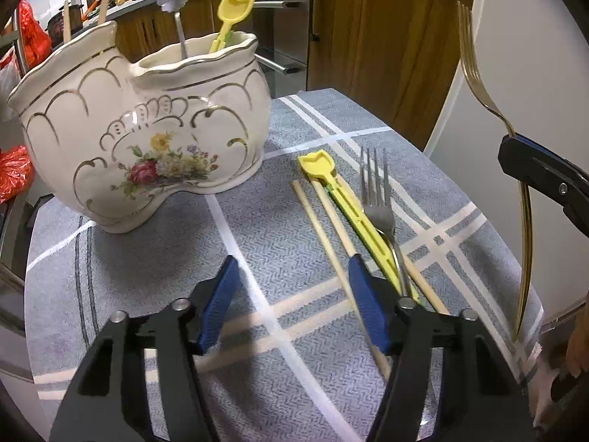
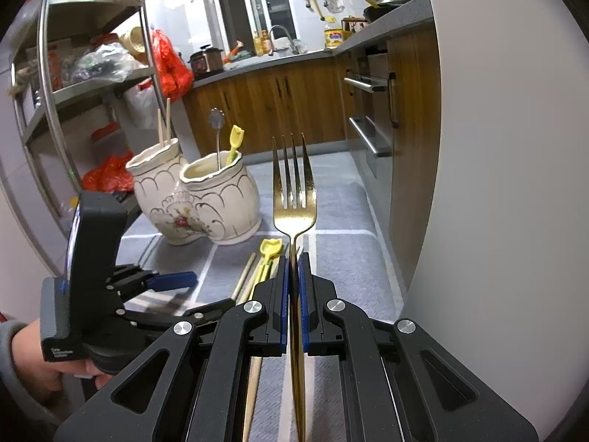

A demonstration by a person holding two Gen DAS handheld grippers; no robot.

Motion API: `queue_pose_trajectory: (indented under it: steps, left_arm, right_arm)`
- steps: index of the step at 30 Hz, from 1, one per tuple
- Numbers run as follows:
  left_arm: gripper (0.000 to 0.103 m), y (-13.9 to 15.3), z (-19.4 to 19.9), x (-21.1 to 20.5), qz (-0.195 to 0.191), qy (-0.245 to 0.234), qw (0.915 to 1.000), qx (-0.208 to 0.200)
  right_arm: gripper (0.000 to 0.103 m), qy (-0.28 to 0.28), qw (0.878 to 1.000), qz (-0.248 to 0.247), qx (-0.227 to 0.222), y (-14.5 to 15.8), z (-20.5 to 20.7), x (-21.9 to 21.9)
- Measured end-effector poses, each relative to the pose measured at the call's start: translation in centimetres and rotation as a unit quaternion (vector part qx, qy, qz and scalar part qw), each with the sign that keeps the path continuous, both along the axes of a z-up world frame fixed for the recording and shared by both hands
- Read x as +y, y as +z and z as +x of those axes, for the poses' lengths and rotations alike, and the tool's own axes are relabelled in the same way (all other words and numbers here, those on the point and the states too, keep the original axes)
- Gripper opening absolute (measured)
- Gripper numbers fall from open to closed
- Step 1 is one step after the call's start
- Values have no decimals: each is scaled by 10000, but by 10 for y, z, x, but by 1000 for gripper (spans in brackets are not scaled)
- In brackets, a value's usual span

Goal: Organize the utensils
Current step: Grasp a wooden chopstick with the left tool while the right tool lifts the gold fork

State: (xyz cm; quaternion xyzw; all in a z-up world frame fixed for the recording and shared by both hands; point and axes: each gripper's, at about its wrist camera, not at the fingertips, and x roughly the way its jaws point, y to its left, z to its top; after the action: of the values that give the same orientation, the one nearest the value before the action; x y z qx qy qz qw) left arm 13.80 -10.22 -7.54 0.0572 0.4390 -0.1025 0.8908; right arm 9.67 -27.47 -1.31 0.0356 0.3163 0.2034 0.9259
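Note:
A cream floral ceramic holder [image 1: 147, 140] [image 2: 206, 202] with two compartments stands on the grey checked cloth [image 1: 184, 258]. One compartment holds wooden chopsticks, the other a flower-ended spoon [image 1: 173, 0] and a yellow plastic utensil [image 1: 232, 11]. On the cloth lie two wooden chopsticks [image 1: 320, 221], another yellow utensil [image 1: 353, 217] and a silver fork [image 1: 379, 199]. My left gripper [image 1: 293, 259] hovers open low over the cloth, its right finger against the nearest chopstick; one blue pad [image 2: 173, 280] shows in the right wrist view. My right gripper [image 2: 293, 258] [image 1: 515, 151] is shut on a gold fork [image 2: 293, 213] [image 1: 475, 70], tines up.
A metal shelf rack [image 2: 73, 73] with red bags stands left of the table. Wooden kitchen cabinets [image 2: 276, 103] and a counter lie beyond. A white wall [image 2: 497, 184] rises at the right. A person's hand [image 2: 36, 361] grips the left tool.

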Motion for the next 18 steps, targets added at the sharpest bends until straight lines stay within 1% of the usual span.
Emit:
queue_pose_trajectory:
  steps: [1, 2, 3, 4, 5, 6, 8, 10, 16, 18]
  left_arm:
    - [46, -1, 0, -5, 75, -57, 9999, -35]
    - [37, 0, 0, -9, 73, -148, 9999, -39]
    - [30, 0, 0, -11, 71, -194, 9998, -31]
    - [27, -2, 5, -17, 56, -222, 9997, -22]
    - [21, -2, 6, -18, 30, -228, 9997, -18]
    - [9, -2, 8, -17, 0, -222, 9998, -14]
    - [6, -2, 12, -11, -111, -265, 9996, 38]
    - [4, -1, 14, -6, -110, -330, 9994, 66]
    - [4, 6, 4, 16, -224, -467, 9986, 80]
    - [4, 8, -4, 23, -177, -549, 9983, 18]
  right_arm:
    - [6, 2, 10000, 8, 7, 0, 0, 0]
    - [6, 2, 10000, 9, 7, 0, 0, 0]
    - [6, 8, 10000, 23, 13, 0, 0, 0]
    - [6, 12, 10000, 28, 17, -1, 0, 1]
    - [6, 16, 10000, 40, 24, -1, 0, 1]
    - [6, 22, 10000, 47, 26, -1, -1, 2]
    - [6, 46, 10000, 71, -1, 0, -3, 2]
    - [6, 68, 9999, 102, -43, 2, -4, 2]
    - [6, 167, 9995, 192, -211, 7, -9, 6]
    - [6, 196, 9992, 197, -297, 9, -12, 8]
